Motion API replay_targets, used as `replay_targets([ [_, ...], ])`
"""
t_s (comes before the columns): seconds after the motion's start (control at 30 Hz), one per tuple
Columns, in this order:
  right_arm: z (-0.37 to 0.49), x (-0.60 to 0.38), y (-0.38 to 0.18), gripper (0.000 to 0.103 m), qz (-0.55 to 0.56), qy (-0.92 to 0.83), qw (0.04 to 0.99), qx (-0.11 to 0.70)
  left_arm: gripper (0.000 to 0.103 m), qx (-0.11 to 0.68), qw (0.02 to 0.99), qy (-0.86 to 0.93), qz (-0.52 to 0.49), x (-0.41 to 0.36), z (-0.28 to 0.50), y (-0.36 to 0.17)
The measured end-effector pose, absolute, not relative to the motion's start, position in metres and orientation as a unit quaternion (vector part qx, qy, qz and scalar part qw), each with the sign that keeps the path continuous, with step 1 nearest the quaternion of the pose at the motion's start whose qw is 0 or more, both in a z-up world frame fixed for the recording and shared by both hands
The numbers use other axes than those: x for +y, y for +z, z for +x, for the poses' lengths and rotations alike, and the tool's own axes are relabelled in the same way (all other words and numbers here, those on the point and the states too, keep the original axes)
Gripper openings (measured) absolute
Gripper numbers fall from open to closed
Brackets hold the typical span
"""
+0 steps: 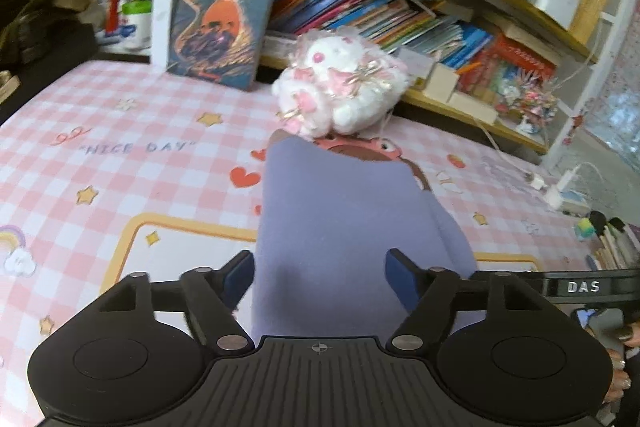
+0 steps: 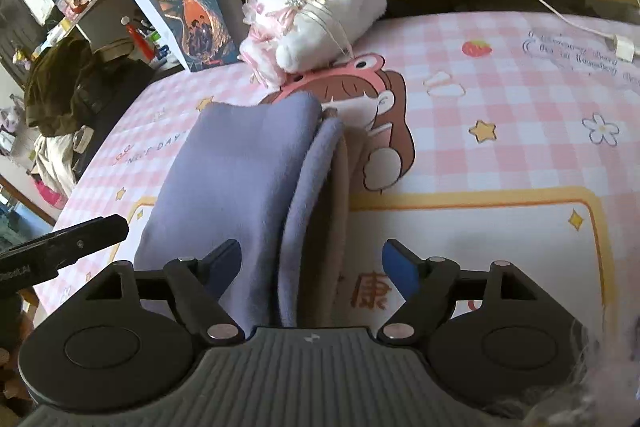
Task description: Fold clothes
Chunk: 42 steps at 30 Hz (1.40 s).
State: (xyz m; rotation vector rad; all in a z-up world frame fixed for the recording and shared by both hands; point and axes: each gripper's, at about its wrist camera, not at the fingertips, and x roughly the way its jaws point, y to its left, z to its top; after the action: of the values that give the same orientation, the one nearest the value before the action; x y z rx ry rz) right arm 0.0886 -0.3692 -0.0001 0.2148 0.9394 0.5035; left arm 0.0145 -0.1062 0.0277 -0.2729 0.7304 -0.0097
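A lavender garment (image 1: pixel 336 223) lies folded into a long narrow strip on the pink checked mat (image 1: pixel 120 155), running away from me toward a plush toy. My left gripper (image 1: pixel 320 277) stands open just above its near end, blue pads on either side of the cloth. In the right wrist view the same garment (image 2: pixel 240 179) shows stacked folds with a beige lining along its right edge. My right gripper (image 2: pixel 312 267) is open over the near end of those folds, nothing pinched between its fingers.
A white and pink plush toy (image 1: pixel 340 87) sits at the garment's far end. Behind it stand a leaning book (image 1: pixel 224 15) and bookshelves (image 1: pixel 420 7). A white charger and cable (image 2: pixel 616 43) lie at the mat's right. The other gripper's black body (image 2: pixel 60 243) shows at left.
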Motion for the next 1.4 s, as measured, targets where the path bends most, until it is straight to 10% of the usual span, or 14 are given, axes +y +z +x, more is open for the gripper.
replay_targets([
  [1.03, 0.092, -0.329, -0.033, 0.066, 0.199, 0.159, 0.823, 0.507, 0.077, 0.455, 0.844, -0.109, -0.264, -0.043, 0.067, -0.034],
  [1.23, 0.082, -0.318, -0.023, 0.033, 0.182, 0.149, 0.841, 0.487, 0.048, 0.47, 0.833, -0.15, -0.25, -0.042, 0.08, -0.035],
  [1.4, 0.065, -0.301, -0.007, 0.027, 0.096, 0.169, 0.861, 0.47, 0.045, 0.474, 0.847, -0.162, -0.178, -0.058, 0.063, -0.014],
])
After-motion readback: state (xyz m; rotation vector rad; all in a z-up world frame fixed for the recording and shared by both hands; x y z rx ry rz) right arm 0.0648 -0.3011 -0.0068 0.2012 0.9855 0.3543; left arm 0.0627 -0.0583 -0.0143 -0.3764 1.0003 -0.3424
